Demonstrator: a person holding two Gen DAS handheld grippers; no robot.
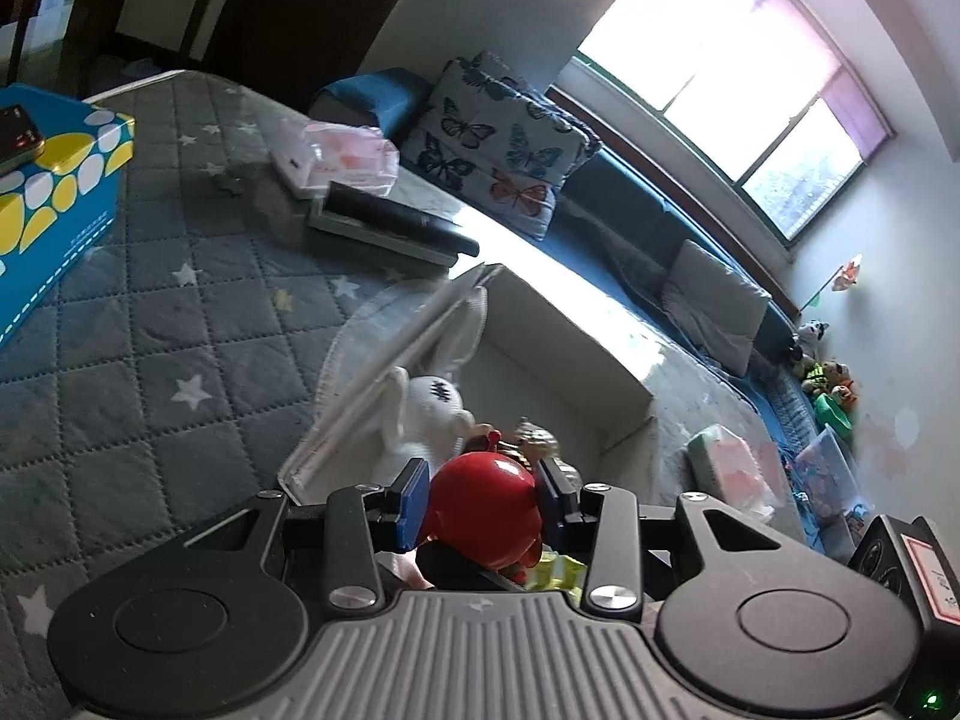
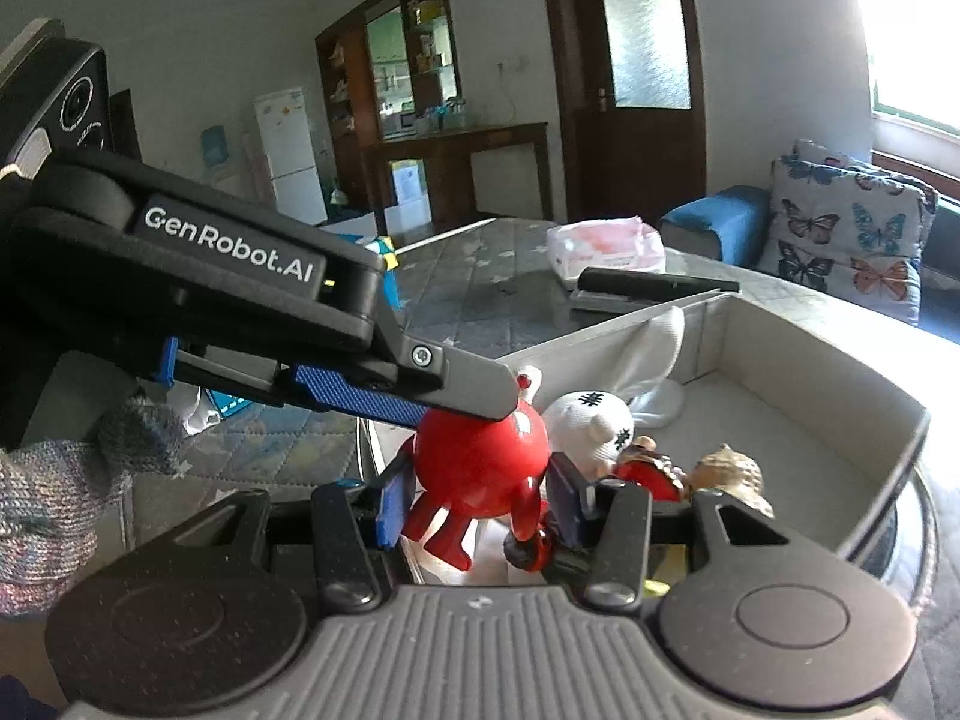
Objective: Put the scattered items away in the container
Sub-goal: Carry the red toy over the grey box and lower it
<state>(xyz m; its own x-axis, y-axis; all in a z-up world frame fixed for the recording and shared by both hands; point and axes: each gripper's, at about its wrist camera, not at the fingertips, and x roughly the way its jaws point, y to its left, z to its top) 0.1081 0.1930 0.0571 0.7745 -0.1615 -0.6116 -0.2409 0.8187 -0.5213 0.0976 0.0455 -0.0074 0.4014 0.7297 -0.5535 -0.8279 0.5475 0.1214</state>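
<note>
A red round toy figure [image 1: 483,498] sits between the blue pads of my left gripper [image 1: 485,501], which is shut on it over the near end of the white box [image 1: 624,408]. In the right wrist view the same red toy [image 2: 480,468] also sits between my right gripper's [image 2: 477,501] pads, which close on its body, and the left gripper's finger [image 2: 420,387] presses on its top. Inside the box [image 2: 810,360] lie a white plush rabbit [image 2: 594,420], a seashell [image 2: 732,471] and another red item [image 2: 651,471].
The box stands on a grey quilted star-pattern cover [image 1: 180,324]. A blue and yellow box [image 1: 54,192], a black remote on a tray [image 1: 396,222] and a pink tissue pack [image 1: 348,156] lie farther back. A blue sofa with a butterfly cushion [image 1: 498,144] runs along the window.
</note>
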